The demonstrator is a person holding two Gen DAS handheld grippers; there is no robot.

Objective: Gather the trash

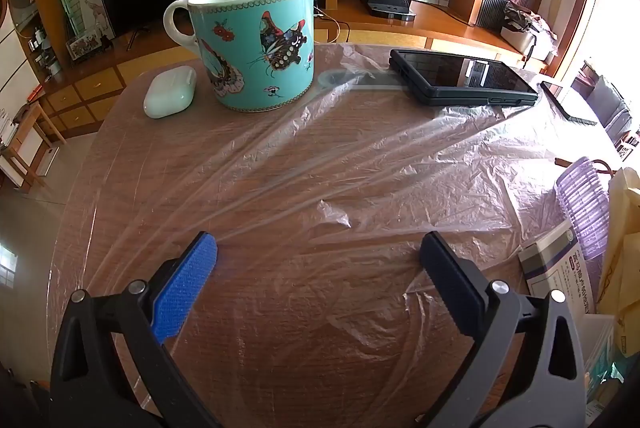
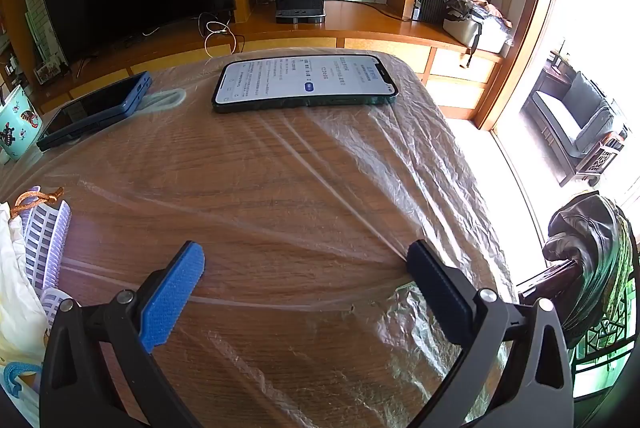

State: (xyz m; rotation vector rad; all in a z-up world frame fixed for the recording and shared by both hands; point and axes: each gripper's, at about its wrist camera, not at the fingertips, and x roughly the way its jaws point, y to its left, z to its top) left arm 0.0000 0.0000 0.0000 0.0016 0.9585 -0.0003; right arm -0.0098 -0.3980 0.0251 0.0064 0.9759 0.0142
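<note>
While both claws point down at the table, the left gripper is wide open. The right gripper is wide open too, holding nothing. A clear plastic sheet lies under them

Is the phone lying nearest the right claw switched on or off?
On. The phone lies flat on the plastic-covered table with its screen lit white, showing lines of text and a blue button.
</note>
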